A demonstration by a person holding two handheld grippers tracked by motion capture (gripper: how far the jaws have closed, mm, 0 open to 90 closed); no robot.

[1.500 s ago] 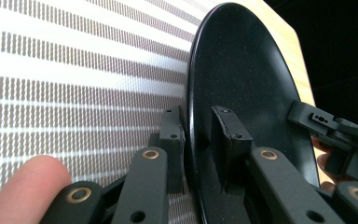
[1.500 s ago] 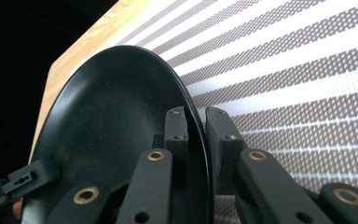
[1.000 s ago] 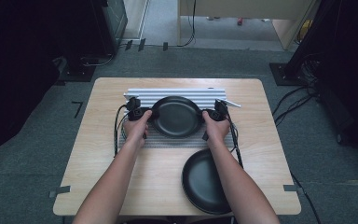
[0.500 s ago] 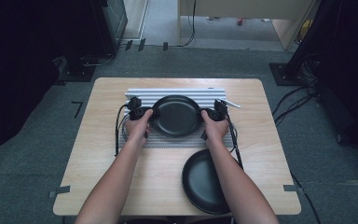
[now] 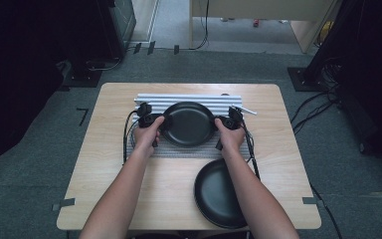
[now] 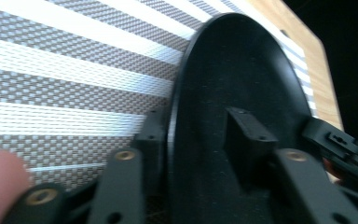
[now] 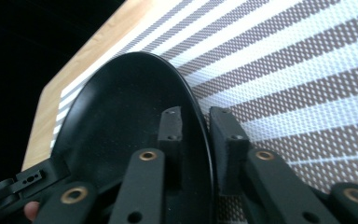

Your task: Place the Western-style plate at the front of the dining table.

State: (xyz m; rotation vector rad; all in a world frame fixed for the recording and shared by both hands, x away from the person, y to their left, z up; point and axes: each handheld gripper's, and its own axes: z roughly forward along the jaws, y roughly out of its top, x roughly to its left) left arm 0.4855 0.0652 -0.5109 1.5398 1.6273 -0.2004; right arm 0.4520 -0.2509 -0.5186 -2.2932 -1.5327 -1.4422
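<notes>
Over the striped mat (image 5: 144, 149), the black plate (image 5: 188, 124) is gripped by its opposite rims between the jaws of the left gripper (image 5: 163, 123) and the right gripper (image 5: 219, 122).

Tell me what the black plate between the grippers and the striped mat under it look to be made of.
Round black plate: probably matte plastic or melamine; dull, even sheen, thin rim. Grey-and-white striped mat: woven synthetic, likely vinyl mesh; its weave grid is visible in both gripper views.
</notes>
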